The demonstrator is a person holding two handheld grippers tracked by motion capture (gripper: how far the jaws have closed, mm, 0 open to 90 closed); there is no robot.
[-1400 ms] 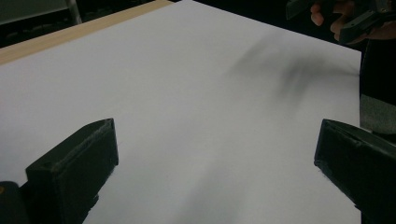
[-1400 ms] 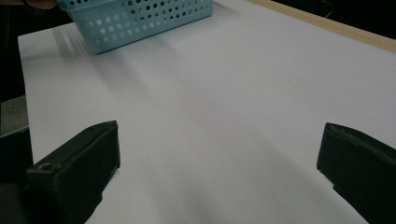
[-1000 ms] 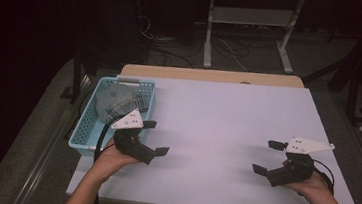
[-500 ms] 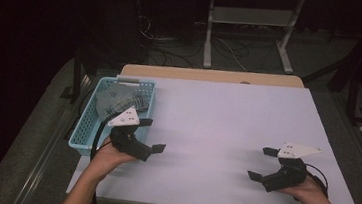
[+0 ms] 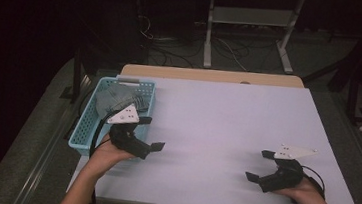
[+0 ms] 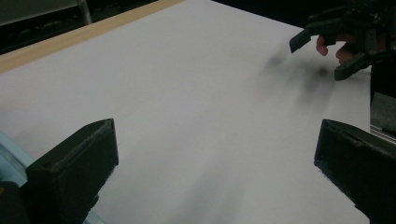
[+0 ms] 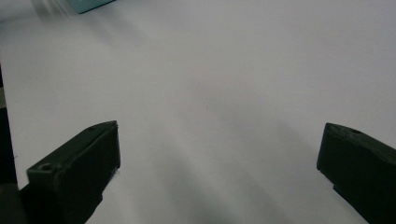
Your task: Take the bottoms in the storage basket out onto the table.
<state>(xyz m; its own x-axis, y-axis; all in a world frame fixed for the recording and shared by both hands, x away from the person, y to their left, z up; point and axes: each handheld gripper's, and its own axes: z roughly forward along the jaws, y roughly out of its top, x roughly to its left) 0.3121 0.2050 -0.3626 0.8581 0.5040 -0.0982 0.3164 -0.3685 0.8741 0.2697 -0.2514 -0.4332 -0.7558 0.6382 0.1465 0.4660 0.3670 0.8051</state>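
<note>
**Inspector:** What had changed across the tabletop [image 5: 227, 126]?

**Assistant:** Both tongs had drawn back toward the person's edge over the last second. The left tongs [image 5: 149, 134] had slid slightly nearer the blue basket [image 5: 81, 131] and sat just beside its near right corner. The right tongs [image 5: 259, 166] had dropped lower, near the right front edge. Both stood with jaws wide apart, gripping nothing.

**Inspector:** Meaning?

**Assistant:** I judged the work not yet begun; the left tongs seemed best placed to reach in.

**Inspector:** And the contents?

**Assistant:** A grey crumpled cloth [image 5: 115, 99] lay inside the basket's far half, folded unevenly, with darker stripes; finer detail was too dim to tell.
</note>
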